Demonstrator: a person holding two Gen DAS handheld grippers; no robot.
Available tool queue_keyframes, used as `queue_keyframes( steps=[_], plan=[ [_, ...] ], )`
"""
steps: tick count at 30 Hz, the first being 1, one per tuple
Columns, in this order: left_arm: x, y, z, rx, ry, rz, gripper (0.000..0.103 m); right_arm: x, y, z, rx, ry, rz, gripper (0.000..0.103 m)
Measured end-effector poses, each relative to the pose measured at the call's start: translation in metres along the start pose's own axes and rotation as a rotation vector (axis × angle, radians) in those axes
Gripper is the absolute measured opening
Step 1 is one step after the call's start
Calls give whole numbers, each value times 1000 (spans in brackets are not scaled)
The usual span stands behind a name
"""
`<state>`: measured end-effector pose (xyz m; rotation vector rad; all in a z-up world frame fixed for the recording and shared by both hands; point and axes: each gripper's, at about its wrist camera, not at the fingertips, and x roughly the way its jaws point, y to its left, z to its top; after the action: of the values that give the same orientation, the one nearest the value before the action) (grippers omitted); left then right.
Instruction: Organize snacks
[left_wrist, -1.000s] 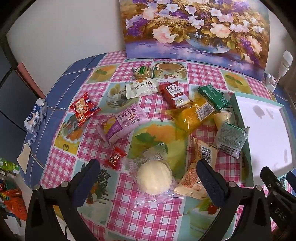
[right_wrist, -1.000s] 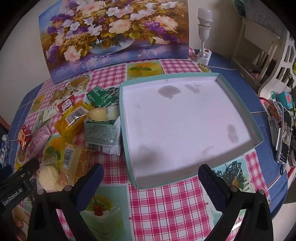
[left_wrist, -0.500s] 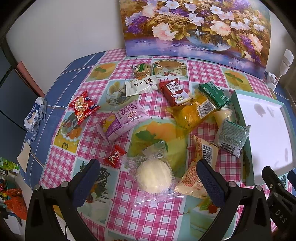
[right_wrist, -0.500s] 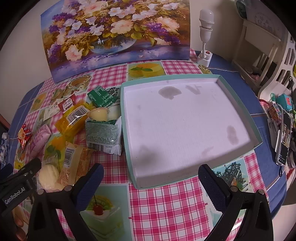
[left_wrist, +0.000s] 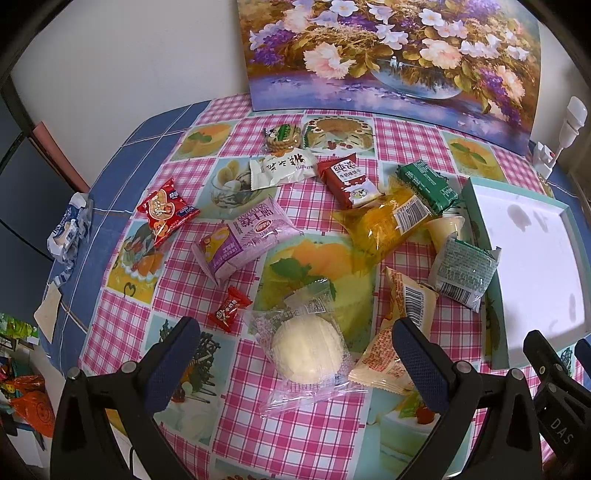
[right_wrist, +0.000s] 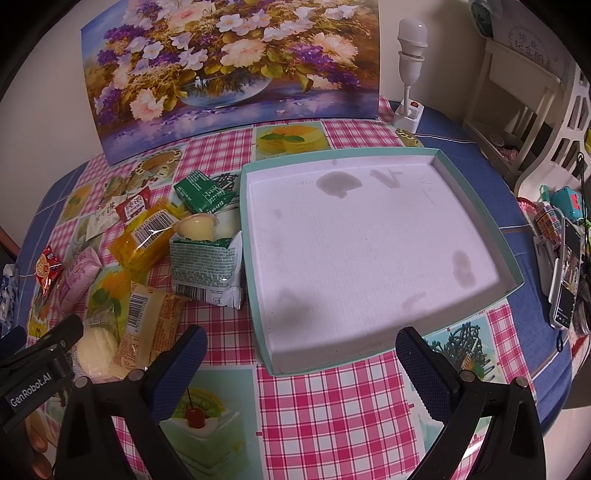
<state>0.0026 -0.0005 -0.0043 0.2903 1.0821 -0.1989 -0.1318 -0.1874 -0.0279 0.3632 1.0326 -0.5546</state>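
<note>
Several wrapped snacks lie scattered on the checked tablecloth. In the left wrist view my left gripper (left_wrist: 295, 354) is open, its fingers on either side of a round white bun in clear wrap (left_wrist: 306, 349) without touching it. Beside the bun lie a small red candy (left_wrist: 229, 309), a beige packet (left_wrist: 400, 325) and a green-grey packet (left_wrist: 461, 271). Farther off are a purple packet (left_wrist: 247, 240) and a yellow packet (left_wrist: 388, 225). The right gripper (right_wrist: 301, 354) is open over the near rim of a shallow teal tray with a white floor (right_wrist: 369, 251), which holds nothing.
A flower painting (right_wrist: 229, 70) leans against the wall behind the table. A lamp on a white base (right_wrist: 408, 74) stands at the back right. A phone and small items (right_wrist: 565, 258) lie right of the tray. A crumpled wrapper (left_wrist: 68, 230) sits at the left table edge.
Both views have shifted slightly: the snacks and tray sit a little lower and nearer in frame. Both grippers stay open and no snack has moved on the table.
</note>
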Motion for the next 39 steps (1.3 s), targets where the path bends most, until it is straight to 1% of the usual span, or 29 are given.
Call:
queue_keyframes(
  steps=[39],
  plan=[
    [3,-4,-4,-6,8,-12,103,3,-1,-4,-7,9,0,103]
  ],
)
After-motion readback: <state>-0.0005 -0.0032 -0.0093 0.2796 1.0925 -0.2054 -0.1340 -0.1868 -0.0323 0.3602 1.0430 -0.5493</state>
